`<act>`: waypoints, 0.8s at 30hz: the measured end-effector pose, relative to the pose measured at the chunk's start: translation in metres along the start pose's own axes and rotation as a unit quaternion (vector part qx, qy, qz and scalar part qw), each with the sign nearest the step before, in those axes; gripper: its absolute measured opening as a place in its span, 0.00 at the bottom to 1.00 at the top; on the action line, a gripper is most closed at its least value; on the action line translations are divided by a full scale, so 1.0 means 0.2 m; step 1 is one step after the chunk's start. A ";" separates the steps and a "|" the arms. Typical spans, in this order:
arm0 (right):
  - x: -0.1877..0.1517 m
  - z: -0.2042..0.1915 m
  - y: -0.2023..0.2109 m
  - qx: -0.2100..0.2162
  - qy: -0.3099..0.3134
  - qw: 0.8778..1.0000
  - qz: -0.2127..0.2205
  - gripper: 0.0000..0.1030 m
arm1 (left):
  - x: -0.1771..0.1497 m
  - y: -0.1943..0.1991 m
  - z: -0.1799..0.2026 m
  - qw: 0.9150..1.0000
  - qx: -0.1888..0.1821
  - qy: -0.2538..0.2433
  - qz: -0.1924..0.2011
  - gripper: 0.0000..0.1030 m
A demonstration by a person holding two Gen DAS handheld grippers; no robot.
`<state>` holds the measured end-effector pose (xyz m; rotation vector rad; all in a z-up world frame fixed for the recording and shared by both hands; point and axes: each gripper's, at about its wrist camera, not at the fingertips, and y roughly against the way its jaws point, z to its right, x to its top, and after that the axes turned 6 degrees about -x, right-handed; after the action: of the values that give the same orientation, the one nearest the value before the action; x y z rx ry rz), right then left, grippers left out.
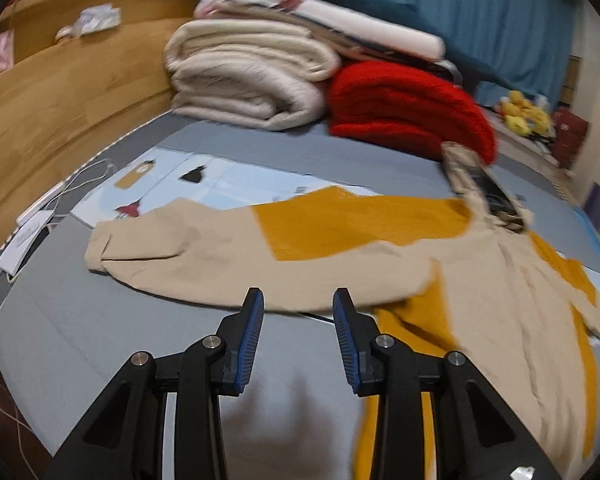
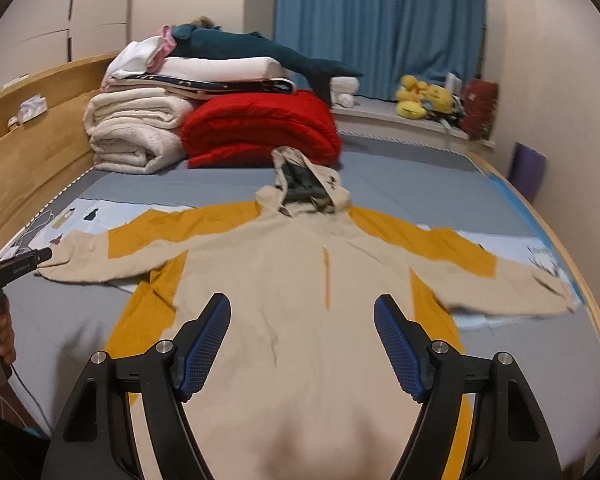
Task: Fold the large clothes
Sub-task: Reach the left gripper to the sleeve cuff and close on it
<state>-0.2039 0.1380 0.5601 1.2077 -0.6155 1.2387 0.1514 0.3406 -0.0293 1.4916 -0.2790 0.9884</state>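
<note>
The hoodie point(image 2: 300, 280) lies spread flat on the bed point(image 2: 420, 184), in the middle of the right wrist view, hood point(image 2: 308, 184) toward the top of the frame and both sleeves stretched out to left and right. No fold shows in it yet, so the task looks to be at its start: laying out seems done, while folding in the sleeves and doubling the body is all still left.

The left claw point(image 1: 299, 312) is narrow, with nothing between its blue pads; it hangs just short of the sleeve point(image 1: 220, 264) that crosses the middle of the left wrist view. The right claw point(image 2: 302, 320) stands wide and empty above the lower body of the hoodie, touching nothing.

The bed has a grey cover and a wooden headboard point(image 2: 32, 140) at the left. Folded white blankets point(image 2: 136, 136), a red blanket point(image 2: 260, 128) and more bedding are stacked at upper centre. Behind hang blue curtains point(image 2: 380, 20), with yellow plush toys point(image 2: 420, 100) on the sill at upper right.
</note>
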 end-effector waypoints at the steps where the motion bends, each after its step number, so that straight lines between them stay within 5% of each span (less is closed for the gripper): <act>1: 0.07 -0.01 -0.03 0.002 0.005 1.000 0.005 0.72 | 0.01 -0.05 -0.05 1.000 0.012 0.006 0.000 0.32; 6: 0.31 -0.10 -0.13 0.008 0.020 0.999 0.026 0.71 | 0.04 -0.27 -0.37 0.997 0.043 0.068 -0.013 0.32; 10: 0.35 -0.04 -0.25 0.040 -0.004 0.999 -0.007 0.30 | 0.03 -0.40 -0.59 0.991 0.073 0.112 -0.023 0.32; 11: 0.28 -0.04 -0.33 0.049 -0.009 0.999 -0.015 0.29 | 0.04 -0.42 -0.63 0.989 0.079 0.119 -0.025 0.34; 15: 0.41 -0.08 -0.23 0.035 0.006 0.999 -0.024 0.32 | 0.02 -0.55 -0.86 0.981 0.104 0.161 -0.032 0.44; 19: 0.48 0.02 -0.29 0.037 0.000 0.998 -0.049 0.55 | -0.03 -0.62 -1.08 0.967 0.120 0.222 -0.047 0.48; 24: 0.24 0.05 -0.52 0.037 -0.006 0.997 -0.074 0.66 | -0.10 -0.67 -1.31 0.946 0.110 0.303 -0.049 0.49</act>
<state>-0.0921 0.1593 0.5684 1.2985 -0.4841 1.1391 0.1247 0.5971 -0.1717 1.3056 0.3538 1.3740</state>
